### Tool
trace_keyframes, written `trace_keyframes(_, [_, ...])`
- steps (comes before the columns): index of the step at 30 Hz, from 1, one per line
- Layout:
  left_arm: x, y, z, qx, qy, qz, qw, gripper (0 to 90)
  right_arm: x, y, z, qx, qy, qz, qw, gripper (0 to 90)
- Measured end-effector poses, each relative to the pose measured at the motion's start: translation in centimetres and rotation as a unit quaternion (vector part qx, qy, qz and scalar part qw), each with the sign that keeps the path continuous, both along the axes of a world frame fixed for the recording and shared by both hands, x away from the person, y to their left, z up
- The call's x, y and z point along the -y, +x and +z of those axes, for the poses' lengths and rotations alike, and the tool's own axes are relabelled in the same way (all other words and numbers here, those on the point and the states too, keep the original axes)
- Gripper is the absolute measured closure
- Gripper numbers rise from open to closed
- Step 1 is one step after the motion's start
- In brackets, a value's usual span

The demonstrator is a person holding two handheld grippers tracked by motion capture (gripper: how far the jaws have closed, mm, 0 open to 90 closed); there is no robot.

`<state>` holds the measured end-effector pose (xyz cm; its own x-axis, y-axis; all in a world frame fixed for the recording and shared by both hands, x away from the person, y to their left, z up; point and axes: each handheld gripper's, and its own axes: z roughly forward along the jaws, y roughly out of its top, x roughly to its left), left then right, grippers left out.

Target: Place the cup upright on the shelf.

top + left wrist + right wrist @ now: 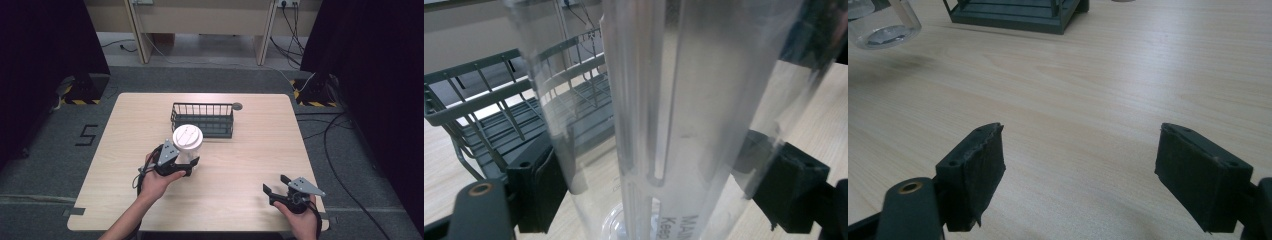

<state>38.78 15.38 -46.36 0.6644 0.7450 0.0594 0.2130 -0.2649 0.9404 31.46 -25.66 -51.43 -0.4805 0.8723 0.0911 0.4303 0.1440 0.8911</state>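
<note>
left gripper (187, 165): jaws closed on the clear container (188, 145), pads pressed against both sides of its lower wall in the left gripper view; container held upright, apparently lifted just off the table (250, 165) judging by the base and shadow in the right gripper view
container position: just in front of the wire basket (202, 120), near its left end, white lid (187, 136) on top
right gripper (278, 189): jaws wide apart, nothing held; parked low near the table's front right corner, well apart from the container
slip risk: wall is smooth, clear and rounded; rotation or sliding between the pads is likely if grip is eased
tip risk: grip sits low, lid end is high; a fast swing could topple it
snag risk: base could be caught on the basket rim if not raised enough
lid risk: seating cannot be judged
</note>
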Motion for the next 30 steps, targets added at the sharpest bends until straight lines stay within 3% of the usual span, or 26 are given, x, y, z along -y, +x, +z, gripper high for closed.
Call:
trace_keyframes(14, [-0.2, 1.1, 1.2, 0.004, -0.004, 0.010, 0.9999, 17.8, 0.0, 0.0, 0.0, -0.001, 0.001, 0.000, 1.0000, 20.2])
trace_keyframes(30, [-0.3, 2.6, 2.2, 0.008, 0.005, 0.019, 0.9998, 17.8, 0.0, 0.0, 0.0, -0.003, 0.004, -0.001, 1.0000, 20.2])
